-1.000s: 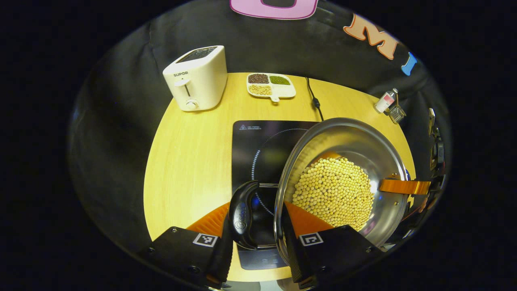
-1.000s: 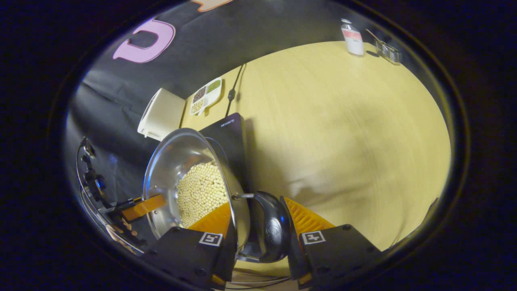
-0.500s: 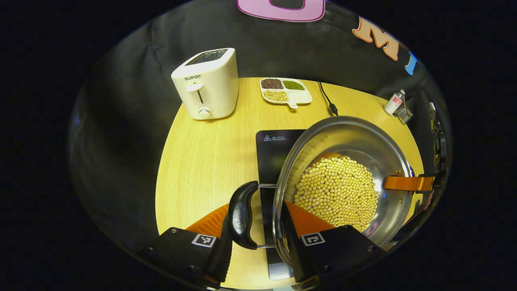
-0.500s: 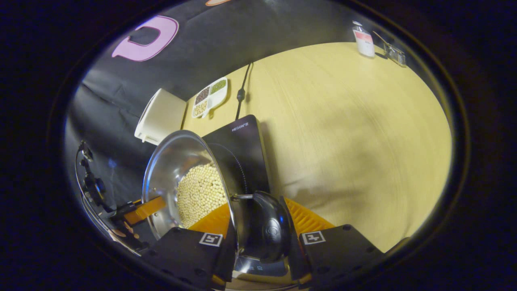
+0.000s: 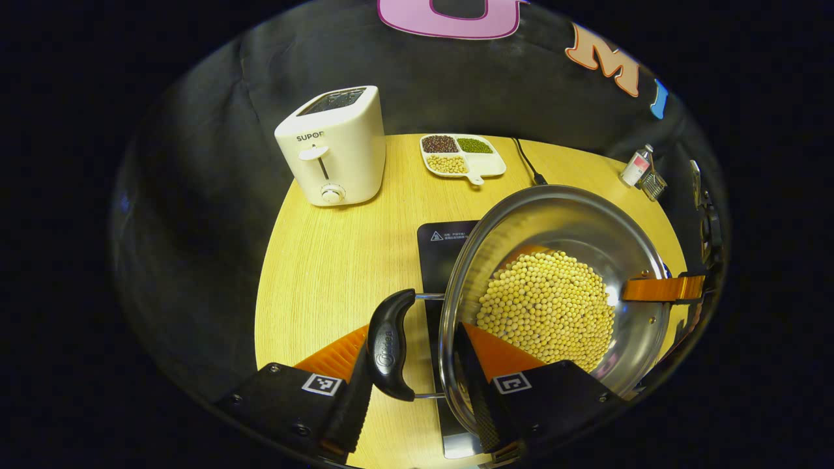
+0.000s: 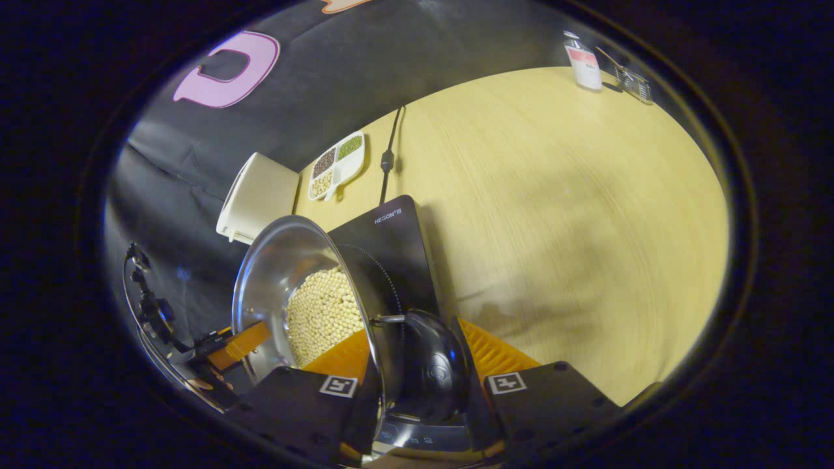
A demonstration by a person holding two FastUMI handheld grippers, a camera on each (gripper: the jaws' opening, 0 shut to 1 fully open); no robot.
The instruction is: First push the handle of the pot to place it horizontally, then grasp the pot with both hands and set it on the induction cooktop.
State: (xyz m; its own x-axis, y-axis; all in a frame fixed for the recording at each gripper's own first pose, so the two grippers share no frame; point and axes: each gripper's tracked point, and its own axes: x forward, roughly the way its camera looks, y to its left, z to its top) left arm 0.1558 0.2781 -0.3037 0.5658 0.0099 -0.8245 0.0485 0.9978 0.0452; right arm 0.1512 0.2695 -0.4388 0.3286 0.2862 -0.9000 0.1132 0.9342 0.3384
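Observation:
A steel pot (image 5: 554,215) holding soybeans (image 5: 547,306) hangs in the air, partly over the black induction cooktop (image 5: 443,244). My left gripper (image 5: 414,333) is shut on the pot's black side handle (image 5: 389,345); one finger is outside the handle and the other inside the rim. The right gripper (image 5: 658,288) shows at the pot's far side. In the right gripper view, my right gripper (image 6: 414,332) is shut on the other black handle (image 6: 433,371). There the pot (image 6: 280,260) tilts to the left above the cooktop (image 6: 391,247), with the left gripper (image 6: 241,339) beyond it.
On the round wooden table (image 5: 326,260) stand a white toaster (image 5: 332,146), a divided dish of beans (image 5: 461,156), the cooktop's cable (image 5: 526,166), a small bottle (image 5: 635,166) and a wire holder (image 5: 653,185). Bare tabletop (image 6: 573,195) lies right of the cooktop.
Both grippers have carried the pot leftward, so it covers more of the cooktop. Both grips on the handles are unchanged.

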